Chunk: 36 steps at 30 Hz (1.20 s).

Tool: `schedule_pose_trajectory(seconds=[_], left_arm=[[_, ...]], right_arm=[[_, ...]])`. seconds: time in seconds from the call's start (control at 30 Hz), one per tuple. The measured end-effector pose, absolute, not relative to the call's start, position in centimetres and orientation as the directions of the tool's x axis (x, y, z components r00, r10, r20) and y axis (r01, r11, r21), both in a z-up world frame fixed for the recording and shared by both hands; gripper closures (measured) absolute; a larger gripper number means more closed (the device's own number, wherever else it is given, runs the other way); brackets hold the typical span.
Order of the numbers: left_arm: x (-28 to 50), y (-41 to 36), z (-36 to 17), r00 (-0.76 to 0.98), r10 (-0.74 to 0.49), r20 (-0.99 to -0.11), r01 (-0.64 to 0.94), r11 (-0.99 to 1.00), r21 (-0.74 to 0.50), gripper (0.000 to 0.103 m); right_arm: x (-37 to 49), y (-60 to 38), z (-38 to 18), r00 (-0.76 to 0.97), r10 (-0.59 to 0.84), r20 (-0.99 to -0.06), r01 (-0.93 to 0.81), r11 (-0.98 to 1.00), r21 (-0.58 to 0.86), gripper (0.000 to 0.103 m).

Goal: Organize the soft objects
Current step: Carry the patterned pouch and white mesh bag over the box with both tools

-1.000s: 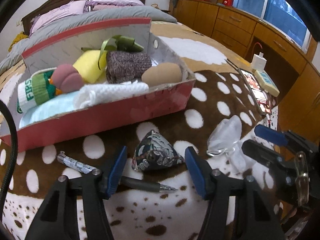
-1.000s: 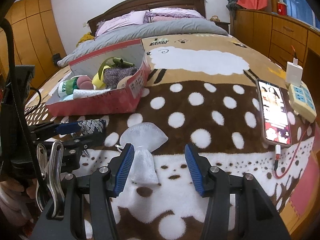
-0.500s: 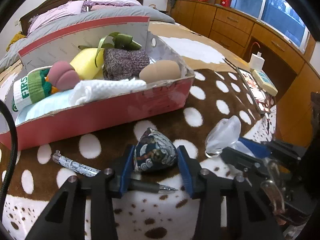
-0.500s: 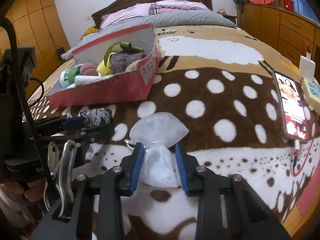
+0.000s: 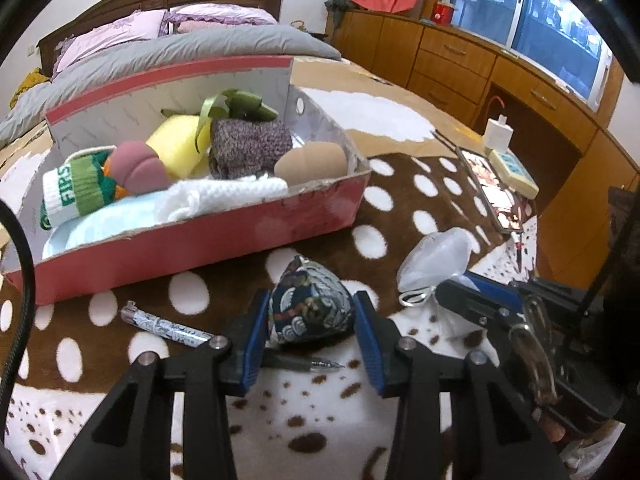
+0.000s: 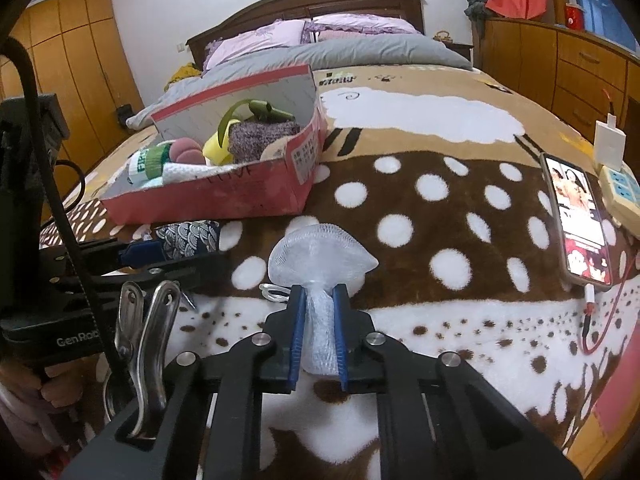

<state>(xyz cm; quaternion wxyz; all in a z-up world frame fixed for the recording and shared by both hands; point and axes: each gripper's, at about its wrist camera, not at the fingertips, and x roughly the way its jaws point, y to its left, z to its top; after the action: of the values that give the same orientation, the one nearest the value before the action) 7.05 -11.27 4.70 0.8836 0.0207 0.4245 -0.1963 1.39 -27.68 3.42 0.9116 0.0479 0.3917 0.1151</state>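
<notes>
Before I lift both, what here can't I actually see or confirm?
- Pen: left wrist view, its middle hidden behind the left gripper's finger.
- Mesh pouch: right wrist view, its underside hidden between the closing fingers.
- Box bottom: hidden under piled soft things.

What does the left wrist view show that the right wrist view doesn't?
Only left wrist: the pen lying under the left gripper, whose pads press the patterned pouch.

Only right wrist: the right gripper closing, pads pinching the white mesh puff, and the wardrobe.

Both: the red box of soft items, the phone and the spotted blanket.
</notes>
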Motion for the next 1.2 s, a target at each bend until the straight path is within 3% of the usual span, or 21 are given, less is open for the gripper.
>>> schedule_pose_trajectory(seconds=[1.2], left_arm=[[5.4, -2.2, 10.2, 0.706, -0.277, -0.651, 0.230, 0.960, -0.160, 0.060]], right_arm=[[1.6, -23.9, 8.2, 0.709, 0.301, -0.637, -0.263, 0.952, 0.157, 0.090]])
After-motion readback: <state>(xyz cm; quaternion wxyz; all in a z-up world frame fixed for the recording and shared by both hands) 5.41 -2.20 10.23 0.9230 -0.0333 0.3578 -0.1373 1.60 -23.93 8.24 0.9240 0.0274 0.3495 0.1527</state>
